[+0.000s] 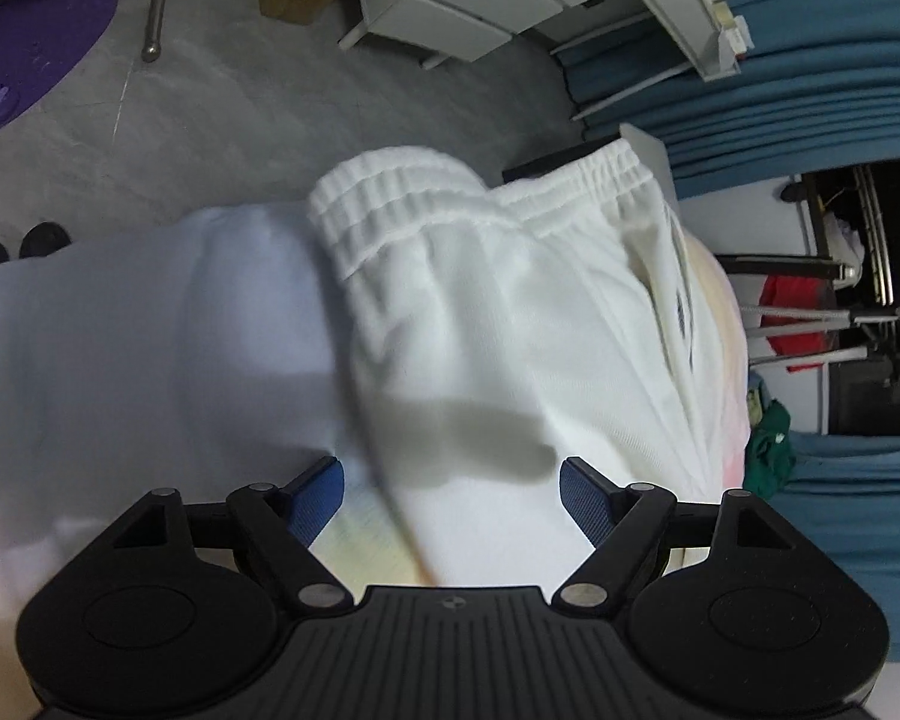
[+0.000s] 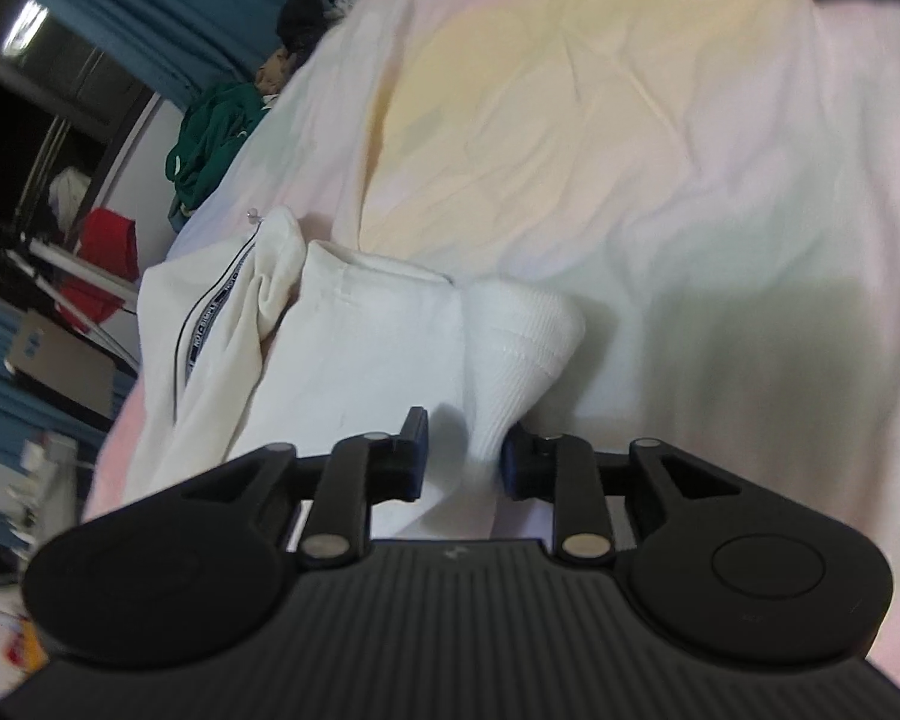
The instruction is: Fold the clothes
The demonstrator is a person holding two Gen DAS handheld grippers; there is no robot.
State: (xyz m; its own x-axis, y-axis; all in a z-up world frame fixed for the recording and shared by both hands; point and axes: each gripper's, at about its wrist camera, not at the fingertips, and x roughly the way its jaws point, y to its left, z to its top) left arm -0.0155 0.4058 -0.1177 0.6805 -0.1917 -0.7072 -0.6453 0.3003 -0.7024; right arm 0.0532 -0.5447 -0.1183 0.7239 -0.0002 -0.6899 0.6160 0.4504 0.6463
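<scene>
White knit trousers [image 1: 510, 324] with a gathered, ribbed elastic waistband [image 1: 390, 204] lie on a soft pastel bedsheet [image 2: 660, 120] that is mottled yellow and pink. Left gripper [image 1: 450, 498]: blue textured pads wide apart, hovering over the fabric and holding nothing. Right gripper [image 2: 462, 456]: jaws partly closed around a ribbed cuff [image 2: 516, 336]; whether they actually pinch it cannot be told. A black-trimmed zipper [image 2: 210, 312] runs along the garment's far edge.

The white trousers [image 1: 498, 312] are smeared by motion blur near the left gripper [image 1: 450, 498], and their lower end runs out of sight beneath it. Whether the right gripper [image 2: 463, 455] pinches the ribbed cuff [image 2: 519, 354] or merely flanks it cannot be told.
</scene>
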